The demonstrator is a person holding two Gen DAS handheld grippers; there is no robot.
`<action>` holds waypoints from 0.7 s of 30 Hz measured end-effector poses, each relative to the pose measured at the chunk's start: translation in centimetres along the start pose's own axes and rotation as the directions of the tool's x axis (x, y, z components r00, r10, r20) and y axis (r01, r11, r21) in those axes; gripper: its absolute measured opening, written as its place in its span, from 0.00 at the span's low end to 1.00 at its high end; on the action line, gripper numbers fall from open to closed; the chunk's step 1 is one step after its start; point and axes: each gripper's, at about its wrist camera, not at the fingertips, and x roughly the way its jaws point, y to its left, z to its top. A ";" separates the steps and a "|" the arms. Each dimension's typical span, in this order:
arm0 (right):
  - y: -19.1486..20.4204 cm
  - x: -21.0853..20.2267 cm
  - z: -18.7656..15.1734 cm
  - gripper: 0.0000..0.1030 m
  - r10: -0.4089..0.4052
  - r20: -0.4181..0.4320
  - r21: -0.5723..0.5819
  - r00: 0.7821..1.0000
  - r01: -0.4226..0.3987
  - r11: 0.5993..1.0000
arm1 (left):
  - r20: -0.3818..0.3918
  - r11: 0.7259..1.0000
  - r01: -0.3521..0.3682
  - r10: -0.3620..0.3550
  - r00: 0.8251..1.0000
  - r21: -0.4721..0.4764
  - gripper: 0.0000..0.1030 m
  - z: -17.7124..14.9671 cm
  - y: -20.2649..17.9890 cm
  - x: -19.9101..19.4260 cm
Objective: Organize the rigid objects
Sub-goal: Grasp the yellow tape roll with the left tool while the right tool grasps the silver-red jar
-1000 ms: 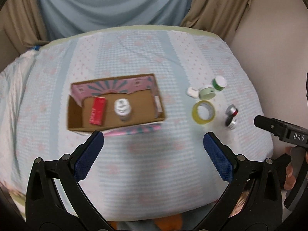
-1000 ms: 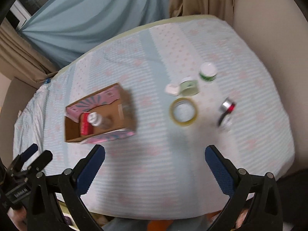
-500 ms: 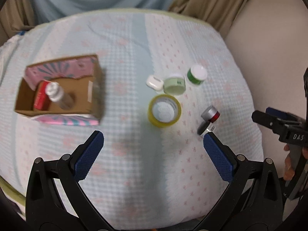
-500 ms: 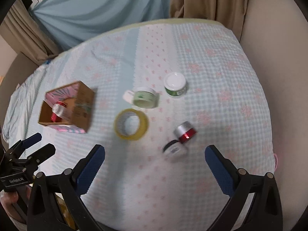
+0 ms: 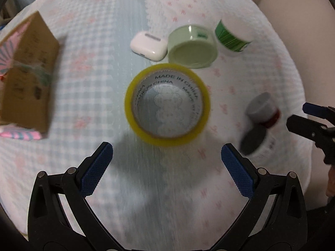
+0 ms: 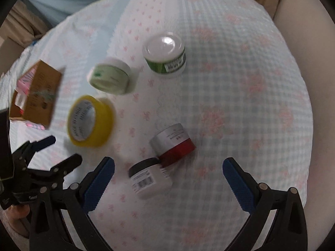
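Note:
A yellow tape roll (image 5: 167, 105) lies flat on the checked cloth, just ahead of my open, empty left gripper (image 5: 167, 164); it also shows in the right wrist view (image 6: 91, 121). My right gripper (image 6: 168, 178) is open and empty, with a white jar with a black lid (image 6: 149, 178) on its side between the fingers and a silver-and-red jar (image 6: 173, 144) just beyond. A pale green tub (image 5: 191, 47), a white earbud case (image 5: 147, 46) and a green-labelled jar (image 6: 165, 55) lie farther off. The cardboard box (image 5: 27, 83) stands at the left.
The table's rounded edge (image 6: 301, 113) drops off at the right beside a beige wall. Curtains hang behind the table. The other gripper shows at the right edge of the left wrist view (image 5: 314, 125) and at the lower left of the right wrist view (image 6: 39, 167).
Both grippers have moved down and forward toward the objects, which now look much bigger. The left one has swung right from the box to the tape roll. Nothing has been grasped.

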 end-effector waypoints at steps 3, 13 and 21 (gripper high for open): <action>-0.2 2.0 0.5 1.00 -0.003 -0.022 -0.014 1.000 0.003 1.000 | -0.002 1.000 -0.006 0.006 1.000 0.020 1.00 0.3 -0.4 2.2; -0.7 5.9 1.7 0.82 -0.012 -0.069 0.001 0.998 0.012 1.000 | 0.053 0.994 -0.077 0.073 0.996 0.072 1.00 1.1 -2.0 5.7; -0.2 7.4 1.4 0.63 -0.028 -0.105 -0.025 0.994 0.025 0.999 | 0.093 0.988 -0.103 0.092 0.991 0.111 1.00 2.8 -2.5 6.3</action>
